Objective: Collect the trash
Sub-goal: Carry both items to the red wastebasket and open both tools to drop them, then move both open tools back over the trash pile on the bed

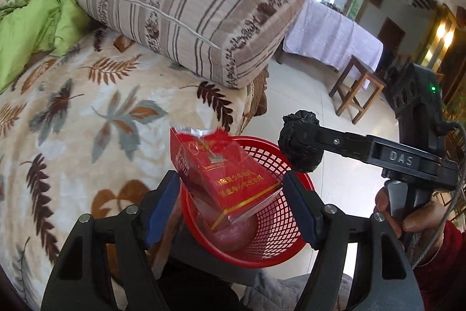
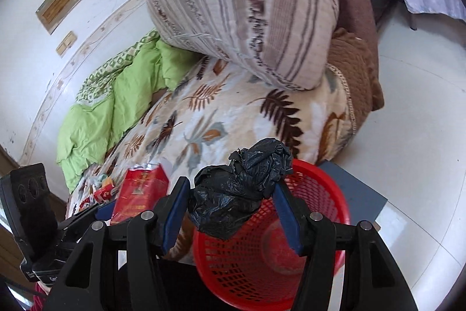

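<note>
Left gripper (image 1: 233, 197) clamps red cigarette pack (image 1: 230, 174) over red basket (image 1: 279, 223); right gripper (image 2: 230, 209) grasps crumpled black bag (image 2: 241, 188) above its rim; bare floor (image 2: 407, 107) beyond basket.

- The left gripper (image 1: 233, 203) had black angular arms, blue pads (image 1: 161, 206) and silver screws (image 1: 131, 209).
- The right gripper (image 2: 230, 212), at three o'clock in the left view, was black with "DAS" on its bar, a green light (image 1: 433, 89) and a grey cable (image 1: 454, 188).
- The person wore a dark red sleeve (image 1: 442, 276).
</note>
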